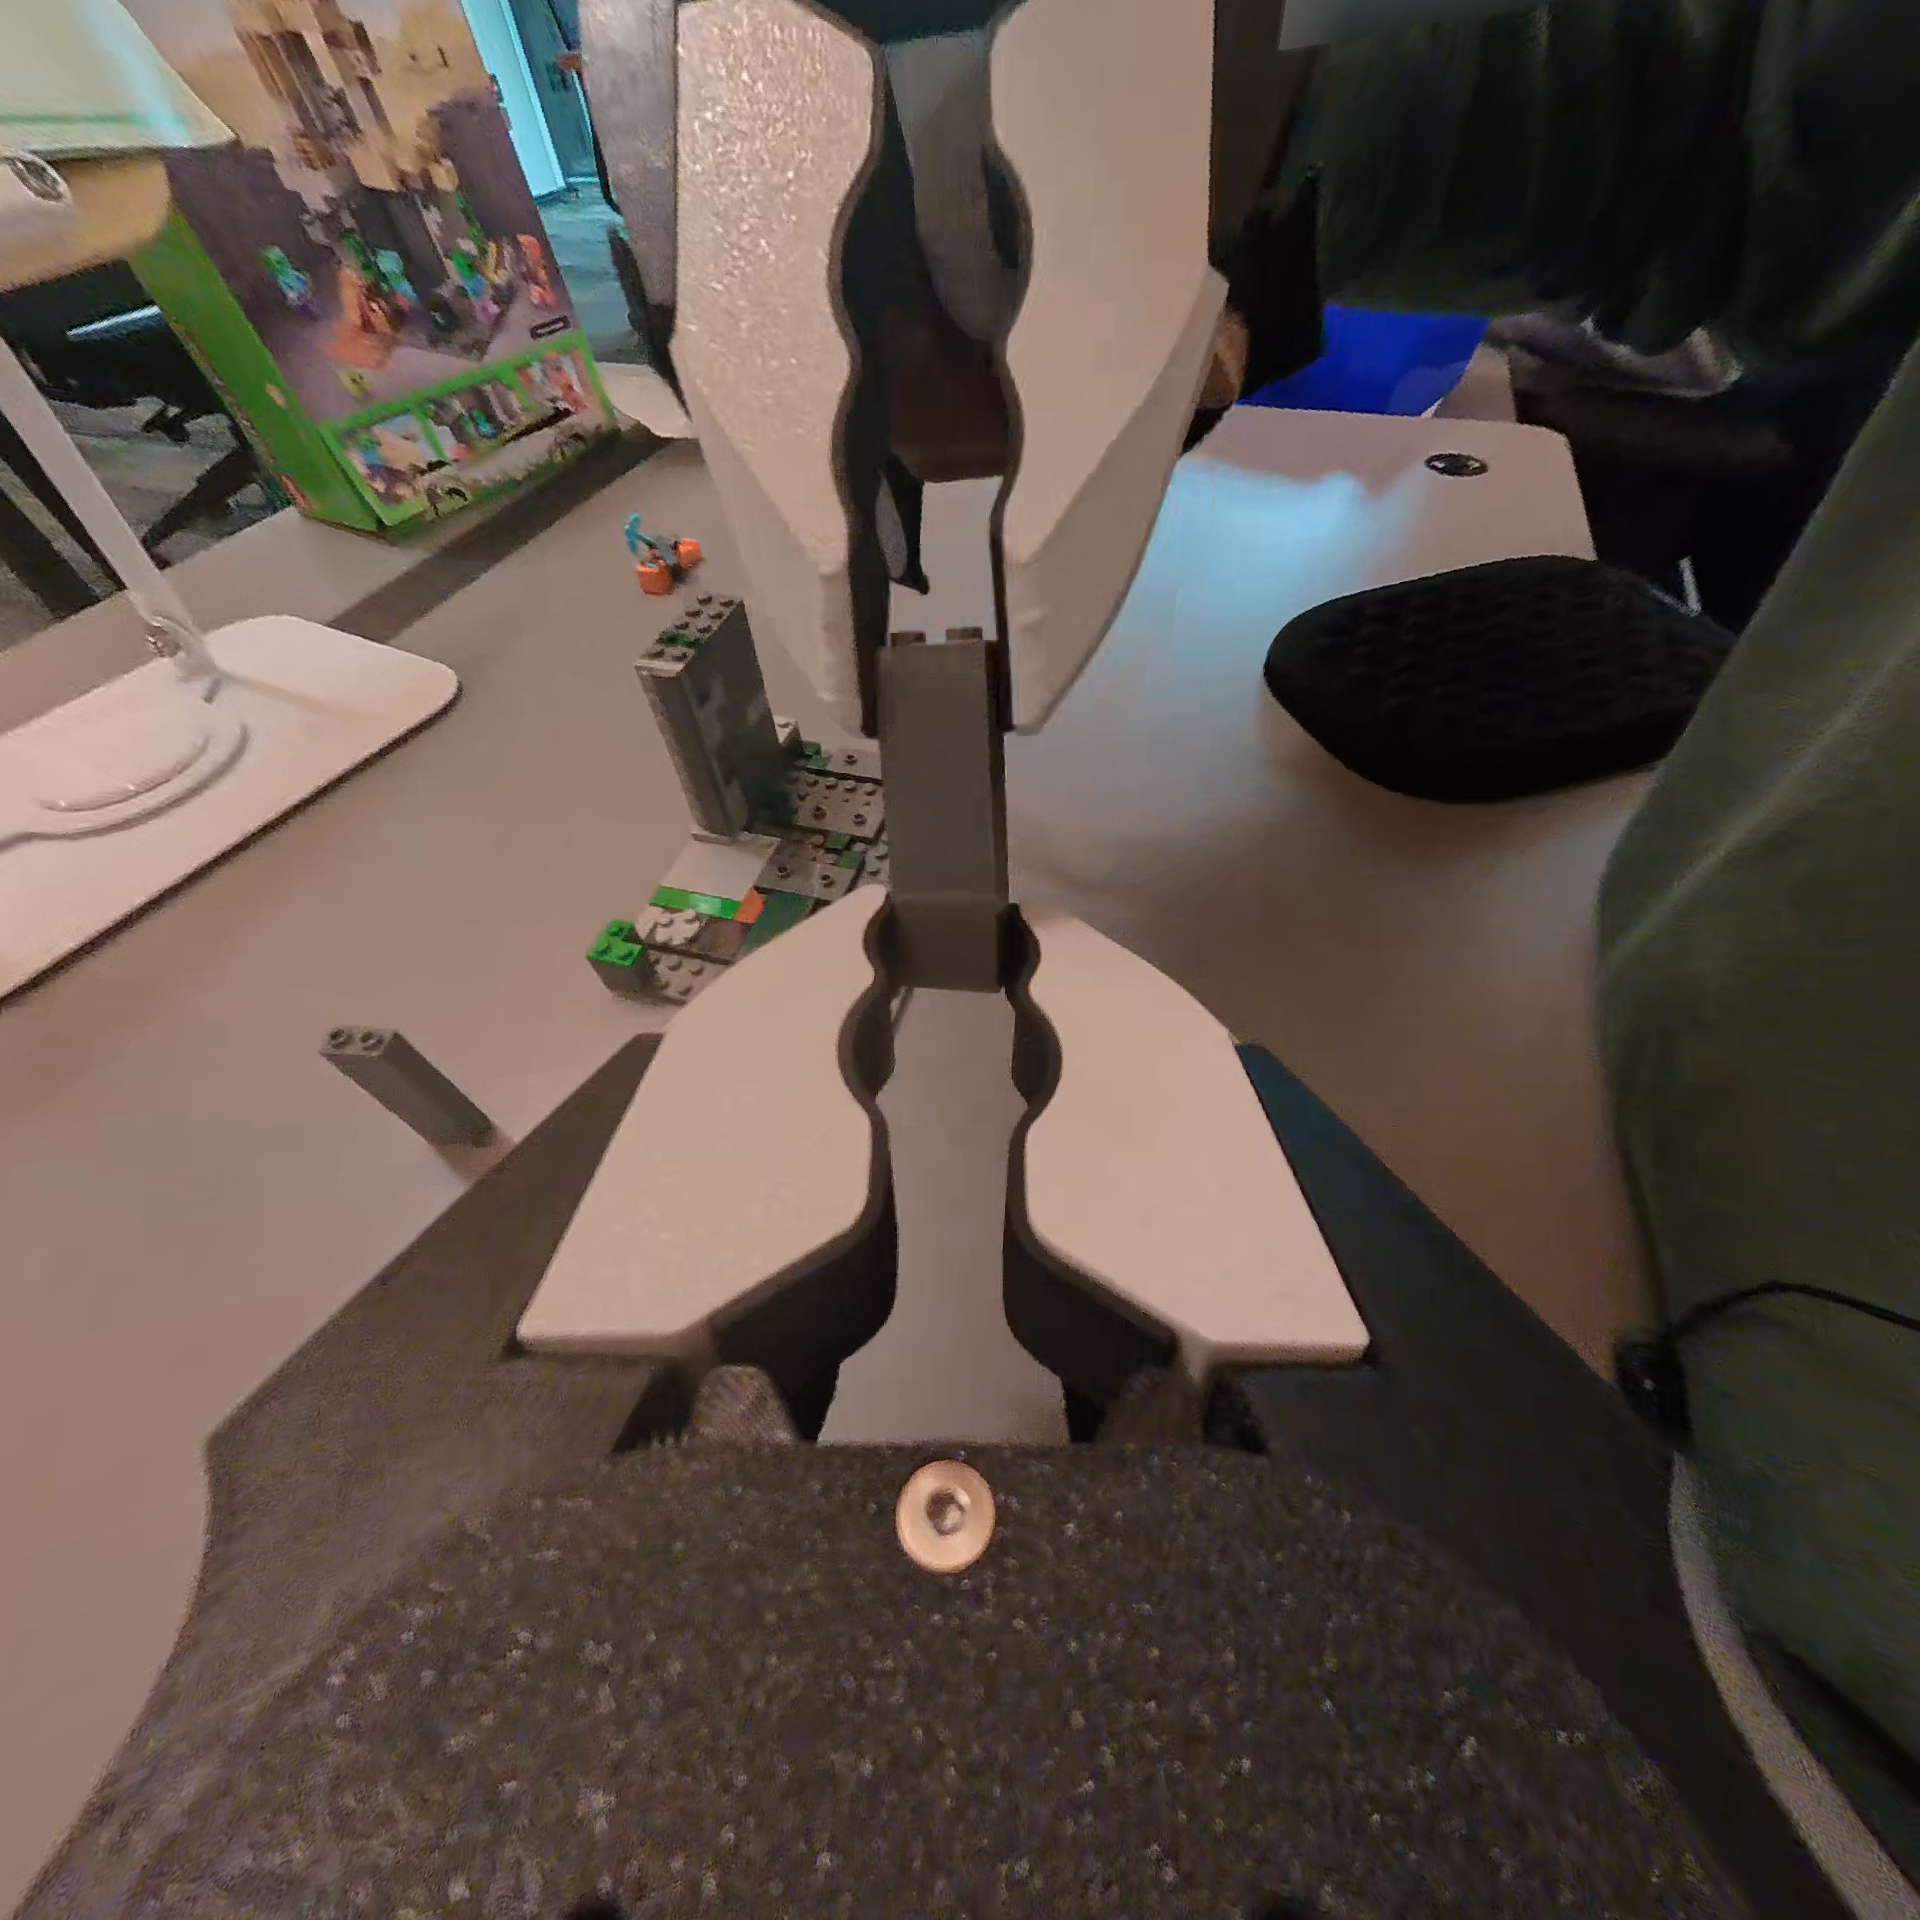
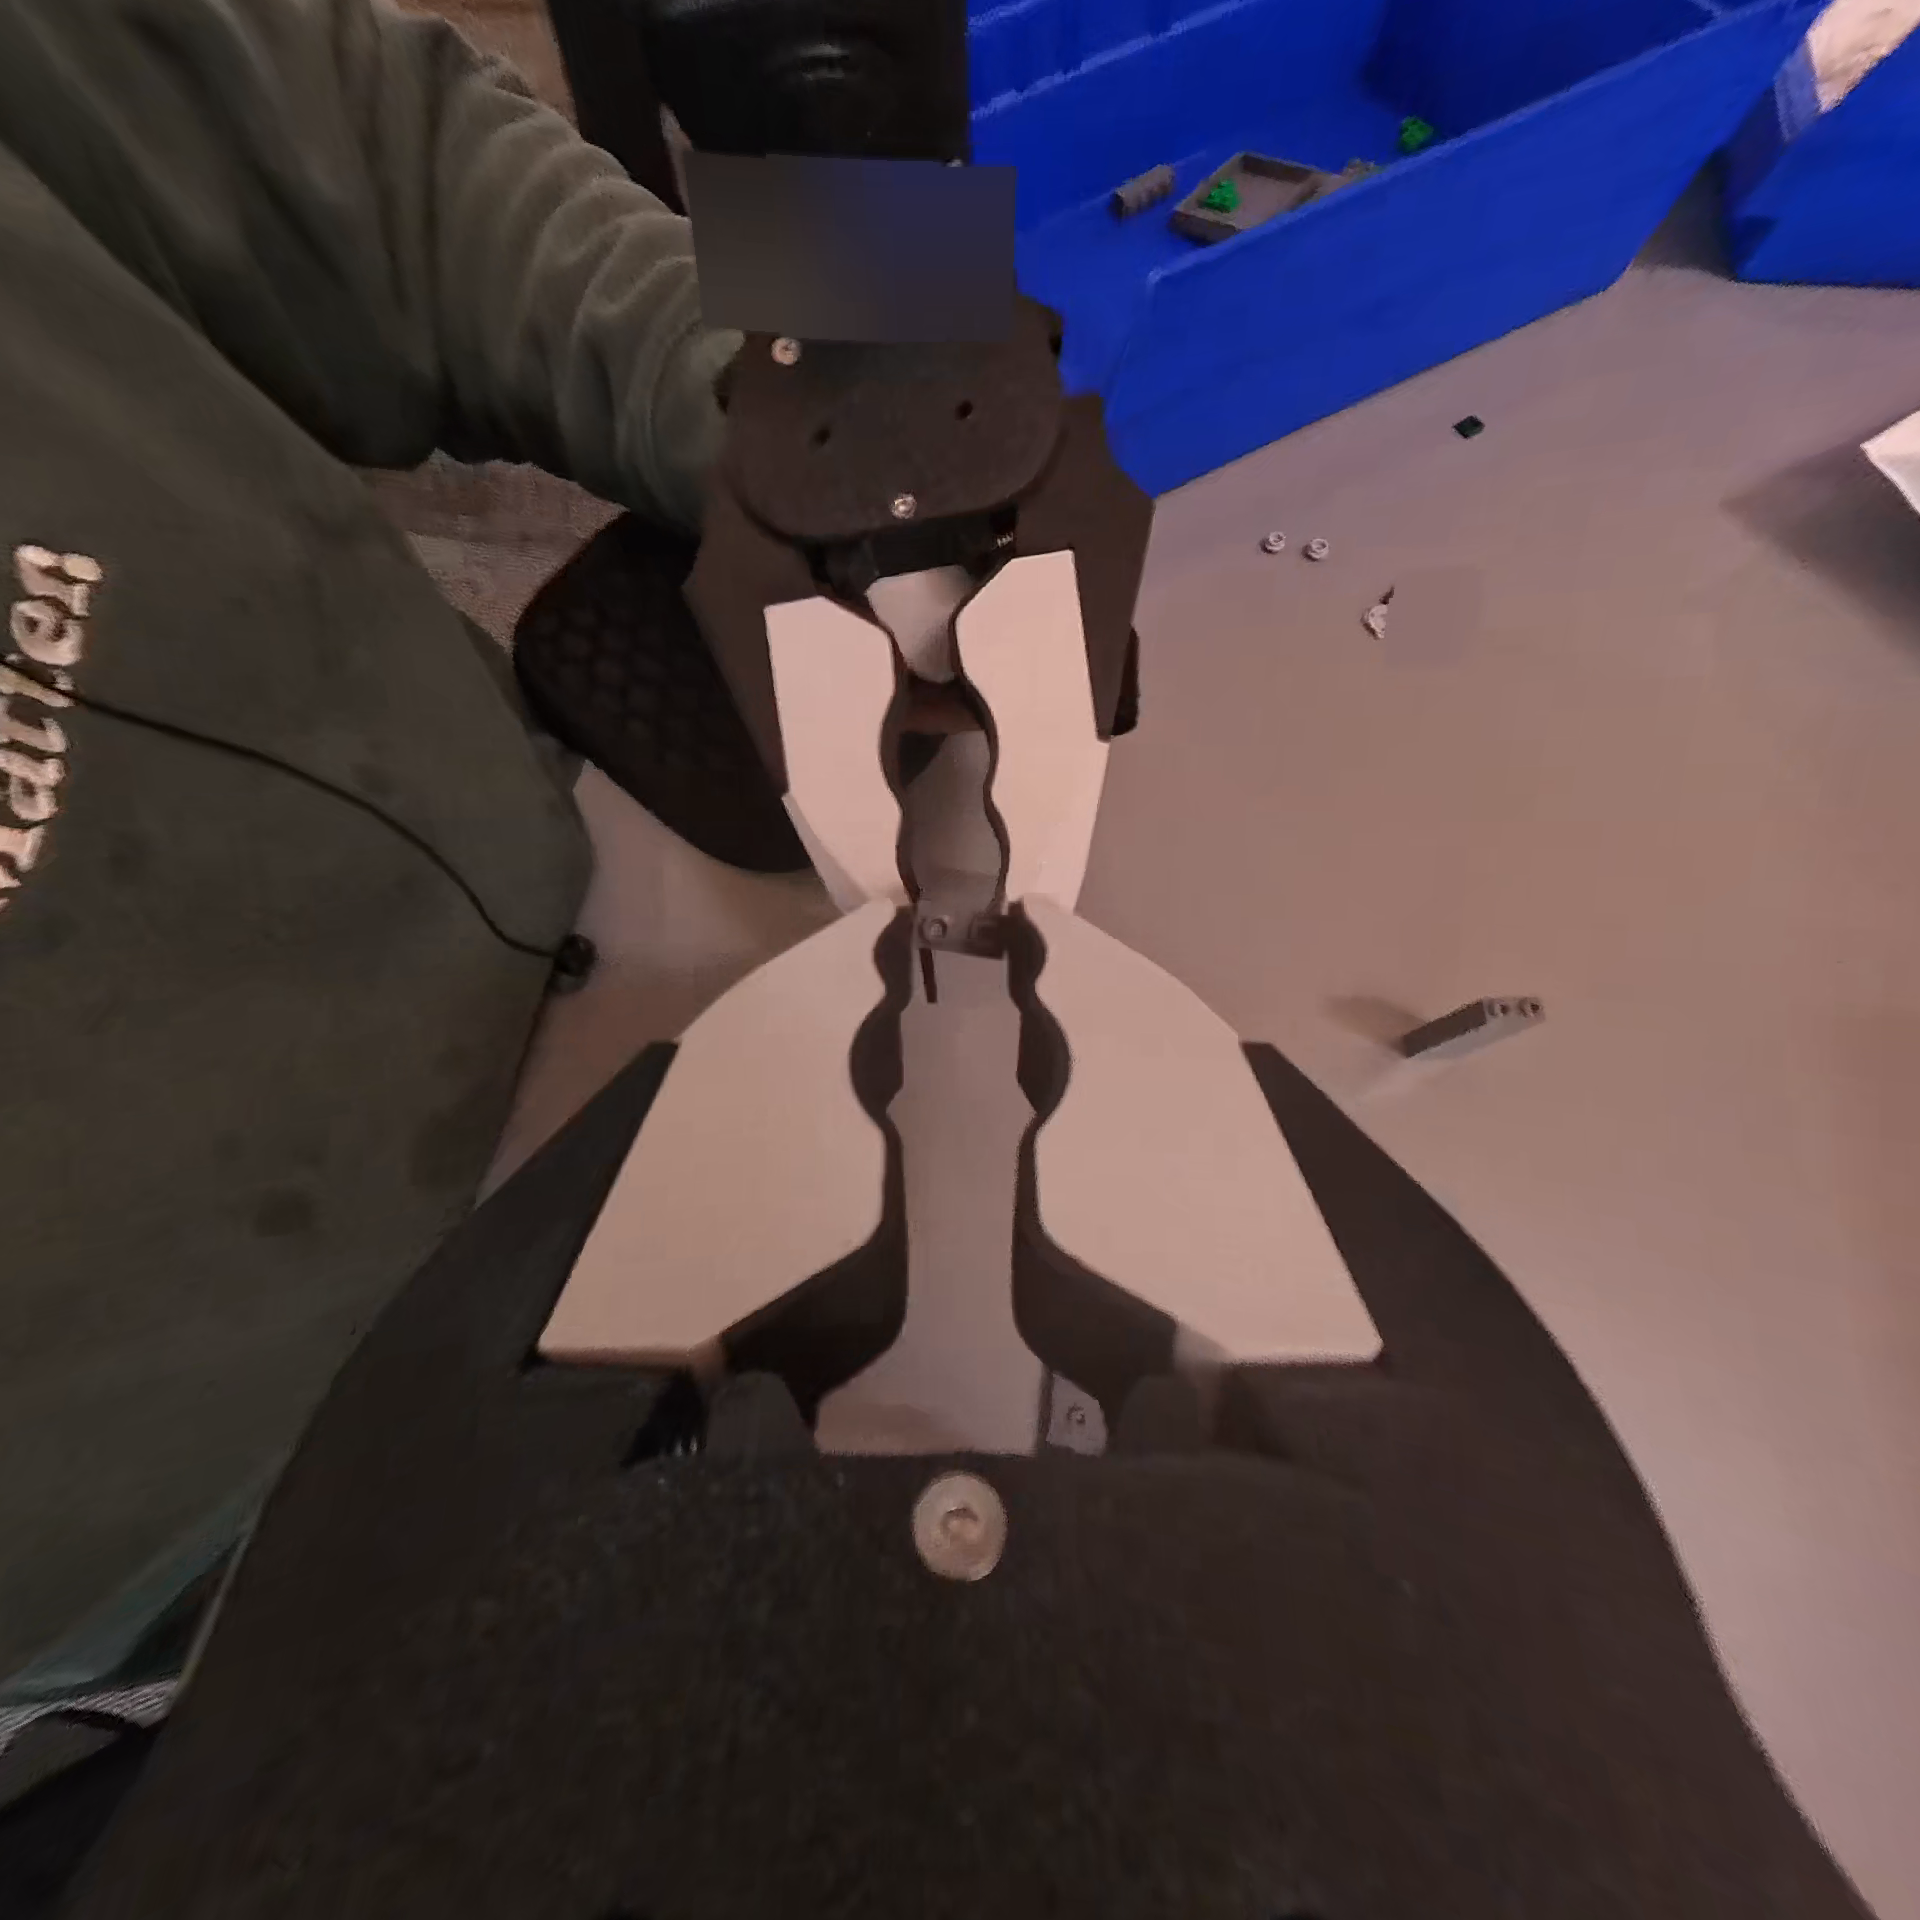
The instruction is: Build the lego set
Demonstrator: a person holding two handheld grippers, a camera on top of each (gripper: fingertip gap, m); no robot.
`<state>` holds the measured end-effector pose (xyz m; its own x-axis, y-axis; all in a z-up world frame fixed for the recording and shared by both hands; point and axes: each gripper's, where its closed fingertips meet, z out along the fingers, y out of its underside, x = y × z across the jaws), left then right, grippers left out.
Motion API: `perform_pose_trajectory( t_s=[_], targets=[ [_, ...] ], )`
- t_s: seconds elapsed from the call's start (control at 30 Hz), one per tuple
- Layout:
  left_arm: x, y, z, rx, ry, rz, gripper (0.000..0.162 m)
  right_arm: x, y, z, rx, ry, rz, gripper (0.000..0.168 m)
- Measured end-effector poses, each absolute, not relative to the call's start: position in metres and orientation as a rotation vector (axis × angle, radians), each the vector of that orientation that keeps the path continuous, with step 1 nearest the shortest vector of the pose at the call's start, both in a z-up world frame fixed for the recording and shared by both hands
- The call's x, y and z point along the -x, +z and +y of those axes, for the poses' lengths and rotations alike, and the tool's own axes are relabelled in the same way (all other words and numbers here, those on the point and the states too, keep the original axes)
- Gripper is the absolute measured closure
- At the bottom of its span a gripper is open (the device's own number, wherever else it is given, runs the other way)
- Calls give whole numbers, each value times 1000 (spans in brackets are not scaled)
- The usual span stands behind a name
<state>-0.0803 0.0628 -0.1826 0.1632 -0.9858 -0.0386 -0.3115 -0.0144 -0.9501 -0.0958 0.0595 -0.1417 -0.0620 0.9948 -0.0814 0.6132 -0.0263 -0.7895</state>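
A: What were the 2 tools doing?

B: They met tip to tip above the table (image 1: pixel 1299 935). The left tool (image 1: pixel 948 951) was clamped on the near end of a tall dark grey brick (image 1: pixel 943 800), and the right tool (image 1: pixel 935 681) gripped its far, studded end. Both sets of jaws stood narrow, closed onto that 1 piece.

A: Did the right wrist view agree?

B: Yes. There the right tool (image 2: pixel 961 928) pinched the studded end of the grey brick (image 2: pixel 961 914), with the left tool (image 2: pixel 954 883) facing it from the far side.

A: And the rest of the set?

B: The partial build (image 1: pixel 758 831), grey with green bits and 1 upright wall, sat on the table just left of the held brick. A loose grey pillar (image 1: pixel 407 1086) lay nearer and further left. A small orange and blue figure piece (image 1: pixel 660 556) lay beyond the build, and the printed box (image 1: pixel 395 270) stood at the far left.

A: Anything else?

B: A white lamp base (image 1: pixel 187 748) at the left, a black mesh pad (image 1: pixel 1486 675) at the right, and blue bins (image 2: pixel 1351 208) holding small parts.
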Motion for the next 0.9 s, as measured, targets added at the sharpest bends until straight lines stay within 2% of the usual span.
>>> perform_pose_trajectory(
  t_s=[0.13, 0.2, 0.3, 0.4, 0.63, 0.9],
  targets=[
    [81, -186, 74, 1553, -897, 1244, 142, 92, -145, 70, 1735, 819, -1781, 152],
    [87, -198, 84, 1655, -881, 1224, 128, 85, -144, 87, 1769, 721, -1842, 152],
    [94, -205, 93, 1698, -863, 1165, 136, 72, -150, 136, 1795, 492, -1941, 152],
    [94, -211, 94, 1717, -839, 1163, 136, 71, -174, 179, 1864, 362, -1997, 152],
    [99, -219, 96, 1741, -822, 1162, 136, 83, -225, 205, 1882, 287, -2119, 151],
    [99, -222, 95, 1751, -856, 1168, 137, 84, -245, 210, 1905, 278, -2142, 151]
  ],
)
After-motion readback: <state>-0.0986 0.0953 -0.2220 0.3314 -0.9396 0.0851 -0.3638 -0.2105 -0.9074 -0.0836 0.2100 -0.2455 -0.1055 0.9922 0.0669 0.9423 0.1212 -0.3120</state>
